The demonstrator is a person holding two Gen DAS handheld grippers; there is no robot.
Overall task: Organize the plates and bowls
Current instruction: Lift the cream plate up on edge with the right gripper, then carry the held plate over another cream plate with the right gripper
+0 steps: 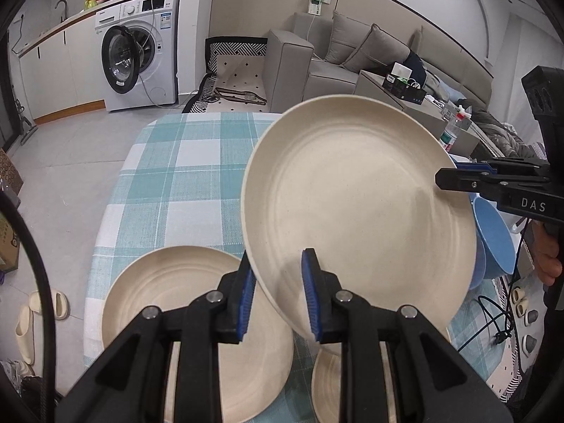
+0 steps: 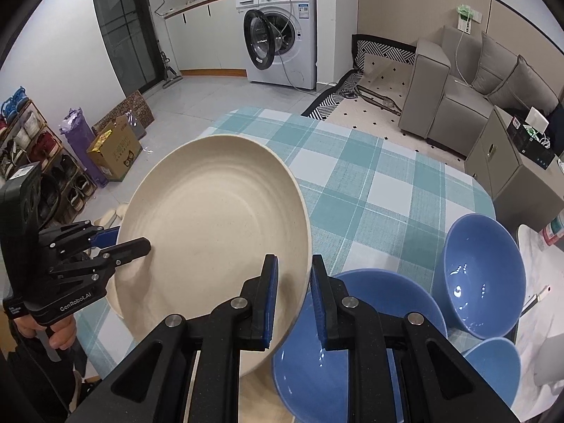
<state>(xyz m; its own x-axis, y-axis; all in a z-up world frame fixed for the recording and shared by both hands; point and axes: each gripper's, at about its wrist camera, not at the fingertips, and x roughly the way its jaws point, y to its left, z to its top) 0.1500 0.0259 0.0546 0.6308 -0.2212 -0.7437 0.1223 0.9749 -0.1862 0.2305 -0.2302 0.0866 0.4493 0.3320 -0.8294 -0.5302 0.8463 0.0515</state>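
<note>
A large cream plate (image 1: 352,204) (image 2: 211,229) hangs tilted above the checked tablecloth (image 1: 176,162), gripped at two rims. My left gripper (image 1: 277,255) (image 2: 130,238) is shut on its near edge. My right gripper (image 2: 294,257) (image 1: 447,172) is shut on the opposite edge. A second cream plate (image 1: 169,289) lies flat on the table under the left gripper, and a third cream dish (image 1: 328,384) shows partly below the held plate. Three blue bowls (image 2: 483,275) (image 2: 352,335) (image 2: 493,363) stand close together beneath and right of the right gripper.
The table's far half (image 2: 370,183) carries only the cloth. Beyond it are a washing machine (image 2: 282,35) with its door open, a grey sofa (image 2: 458,81) and a low cabinet (image 2: 500,155). Boxes (image 2: 112,151) and a shoe rack (image 2: 31,141) stand on the floor at left.
</note>
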